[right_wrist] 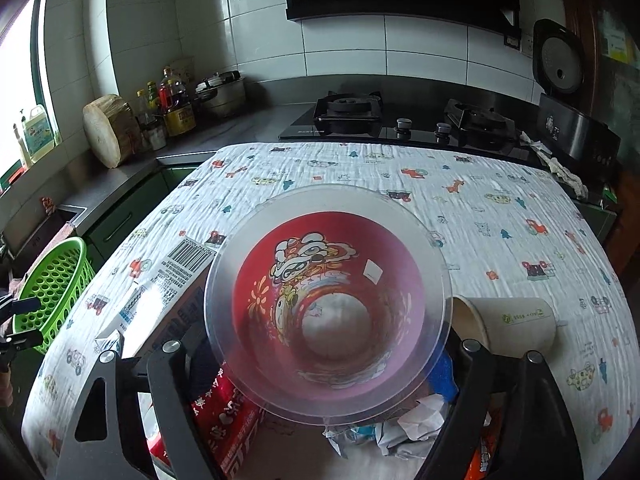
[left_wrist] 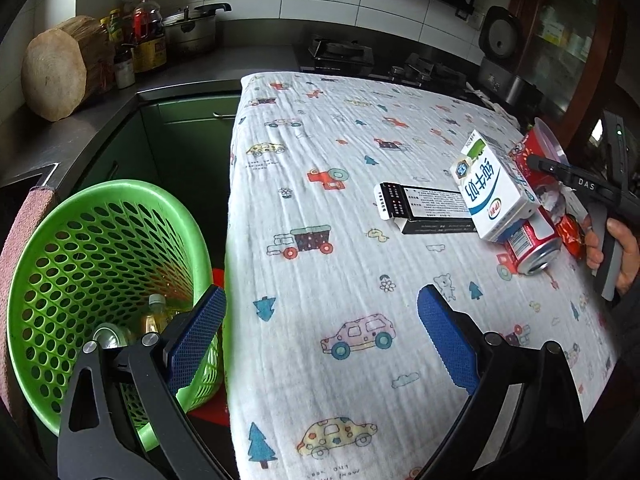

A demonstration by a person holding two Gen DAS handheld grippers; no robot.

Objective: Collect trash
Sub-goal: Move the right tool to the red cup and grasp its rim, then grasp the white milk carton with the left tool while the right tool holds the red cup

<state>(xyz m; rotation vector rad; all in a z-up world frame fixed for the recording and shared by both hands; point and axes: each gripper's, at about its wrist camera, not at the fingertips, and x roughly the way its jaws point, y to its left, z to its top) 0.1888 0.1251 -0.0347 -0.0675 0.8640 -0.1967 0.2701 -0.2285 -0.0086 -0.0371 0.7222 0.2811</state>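
Note:
My left gripper point(left_wrist: 320, 320) is open and empty, low over the table's front left edge beside the green basket point(left_wrist: 52, 264), which holds a can point(left_wrist: 108, 336) and a small bottle point(left_wrist: 156, 312). My right gripper point(right_wrist: 320, 364) is shut on a red printed plastic cup point(right_wrist: 328, 304), also seen in the left wrist view point(left_wrist: 536, 144). Around it lie a milk carton point(left_wrist: 492, 196), a red soda can point(left_wrist: 532, 244), a black box point(left_wrist: 428, 208), a paper cup point(right_wrist: 516, 324), crumpled paper point(right_wrist: 416, 424) and a red wrapper point(left_wrist: 572, 232).
The table wears a white cartoon-print cloth point(left_wrist: 340, 152). Behind it are the gas stove point(right_wrist: 348, 114), a rice cooker point(right_wrist: 568, 92), a wooden chopping block point(left_wrist: 56, 72), bottles point(left_wrist: 148, 36) and a pot point(left_wrist: 192, 32). The basket also shows in the right wrist view point(right_wrist: 52, 288).

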